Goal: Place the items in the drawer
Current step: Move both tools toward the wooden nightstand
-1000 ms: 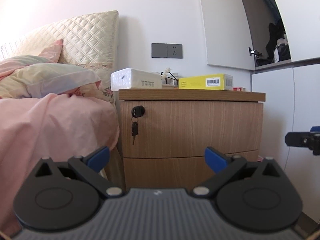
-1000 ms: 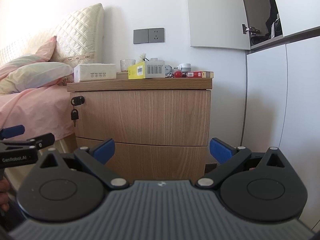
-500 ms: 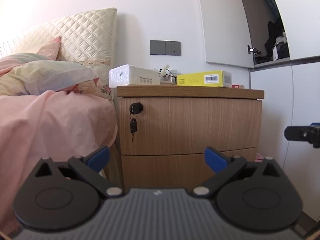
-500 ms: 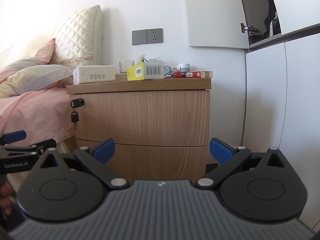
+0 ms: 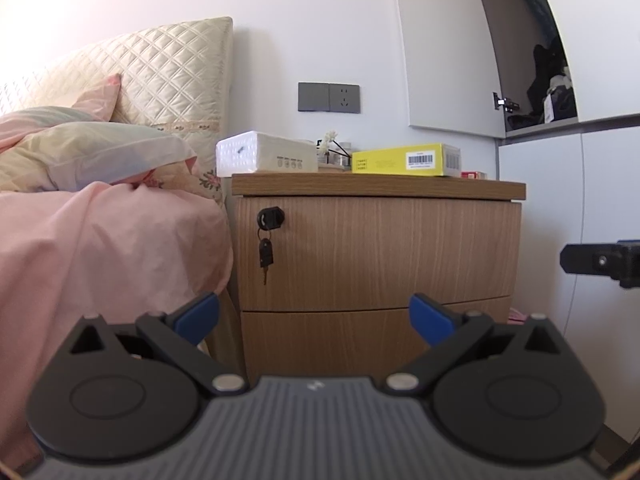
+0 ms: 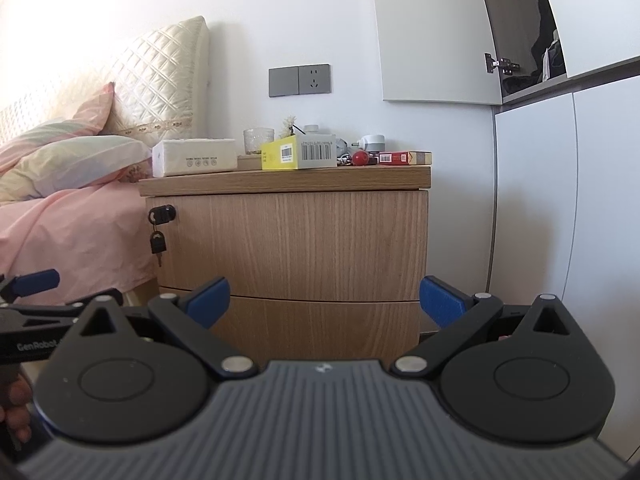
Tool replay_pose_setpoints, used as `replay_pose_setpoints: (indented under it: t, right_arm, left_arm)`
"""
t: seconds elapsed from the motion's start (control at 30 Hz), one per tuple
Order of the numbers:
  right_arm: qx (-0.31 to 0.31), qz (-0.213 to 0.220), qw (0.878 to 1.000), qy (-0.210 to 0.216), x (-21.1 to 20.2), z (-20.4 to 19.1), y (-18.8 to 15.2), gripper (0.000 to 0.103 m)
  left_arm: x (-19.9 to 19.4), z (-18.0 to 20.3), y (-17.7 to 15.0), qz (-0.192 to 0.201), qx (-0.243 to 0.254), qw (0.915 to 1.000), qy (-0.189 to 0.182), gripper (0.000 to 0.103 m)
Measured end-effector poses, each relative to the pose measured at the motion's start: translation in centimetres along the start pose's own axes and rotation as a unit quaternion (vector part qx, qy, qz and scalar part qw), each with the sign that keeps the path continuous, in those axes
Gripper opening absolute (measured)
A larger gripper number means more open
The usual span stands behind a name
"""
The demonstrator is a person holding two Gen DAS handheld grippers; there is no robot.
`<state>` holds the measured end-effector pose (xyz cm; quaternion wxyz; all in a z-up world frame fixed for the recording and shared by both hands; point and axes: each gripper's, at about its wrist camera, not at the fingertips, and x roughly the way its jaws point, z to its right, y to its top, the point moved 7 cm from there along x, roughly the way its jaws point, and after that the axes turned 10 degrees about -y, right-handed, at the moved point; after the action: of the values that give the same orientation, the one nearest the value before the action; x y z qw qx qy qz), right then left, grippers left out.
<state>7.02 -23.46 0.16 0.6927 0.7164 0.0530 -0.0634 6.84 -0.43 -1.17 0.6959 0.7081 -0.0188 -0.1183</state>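
Left tongs [image 5: 314, 318] spread, empty; right tongs [image 6: 324, 296] likewise. Both drawers of the wooden bedside cabinet [image 6: 288, 240] are closed, well ahead of both tongs.

Up and left: black key hanging in the lock [image 5: 265, 254]; if locked, the top drawer [image 5: 376, 252] won't pull.

Above, on the surface: white tissue box [image 6: 195, 157], yellow carton [image 6: 298, 152], red cigarette pack [image 6: 404, 157]. No handle visible; the fingers may slip off the drawer edge.
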Motion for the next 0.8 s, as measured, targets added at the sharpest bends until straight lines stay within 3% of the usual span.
replay_pose_setpoints:
  t: [0.8]
  right_arm:
    - [0.01, 0.0, 1.0, -0.001, 0.06, 0.39, 0.12, 0.103]
  left_arm:
    - [0.9, -0.54, -0.79, -0.006, -0.002, 0.9999, 0.008, 0.102]
